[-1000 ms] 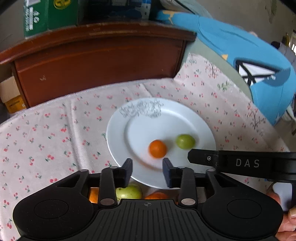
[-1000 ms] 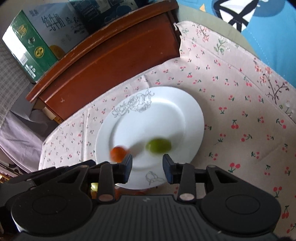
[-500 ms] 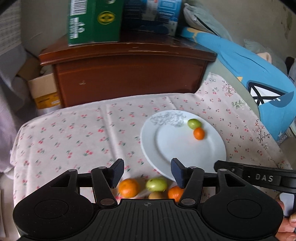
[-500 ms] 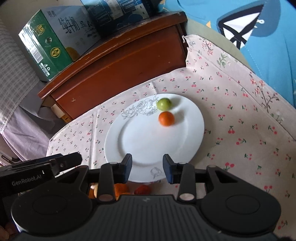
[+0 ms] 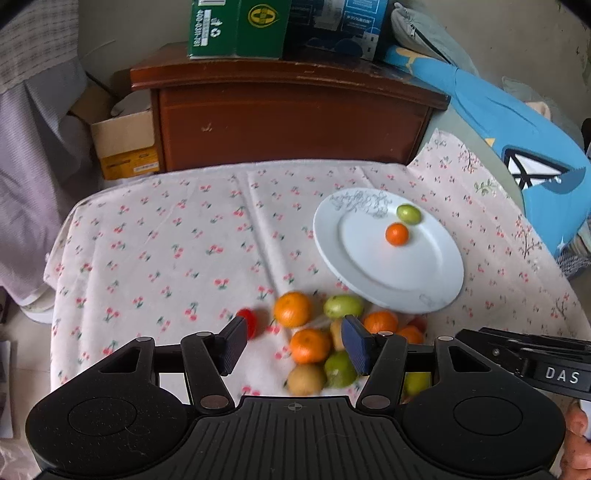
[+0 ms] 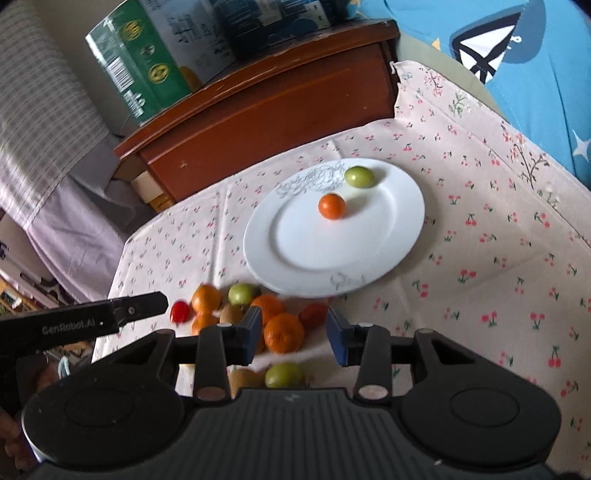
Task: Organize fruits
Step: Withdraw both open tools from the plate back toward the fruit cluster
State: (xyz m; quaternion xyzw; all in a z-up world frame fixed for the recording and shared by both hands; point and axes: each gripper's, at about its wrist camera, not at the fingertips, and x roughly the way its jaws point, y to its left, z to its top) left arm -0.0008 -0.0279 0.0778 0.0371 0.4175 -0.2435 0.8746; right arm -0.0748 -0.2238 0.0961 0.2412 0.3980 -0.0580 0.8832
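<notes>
A white plate [image 5: 373, 273] [image 6: 295, 247] lies on the cherry-print tablecloth and holds a small orange fruit [image 5: 396, 234] [image 6: 331, 206] and a green fruit [image 5: 408, 214] [image 6: 358, 177] near its far rim. Several loose fruits lie in a pile in front of the plate: oranges [image 5: 292, 308] [image 6: 283, 331], green ones [image 5: 342, 305] [image 6: 242, 293], a brown kiwi [image 5: 306, 379] and a red tomato [image 5: 248, 320] [image 6: 179, 311]. My left gripper [image 5: 291, 345] is open and empty above the pile. My right gripper [image 6: 293, 334] is open and empty, an orange showing between its fingers.
A dark wooden cabinet [image 5: 288, 118] [image 6: 266, 110] stands behind the table with green and blue cartons [image 5: 236, 26] on top. A blue cushion [image 5: 517, 129] lies to the right. A cardboard box [image 5: 123, 142] sits on the floor at the left.
Both grippers have pulled back and up from the plate and opened wider. The two fruits rolled to the plate's far rim and stopped. The loose fruit pile has come into view.
</notes>
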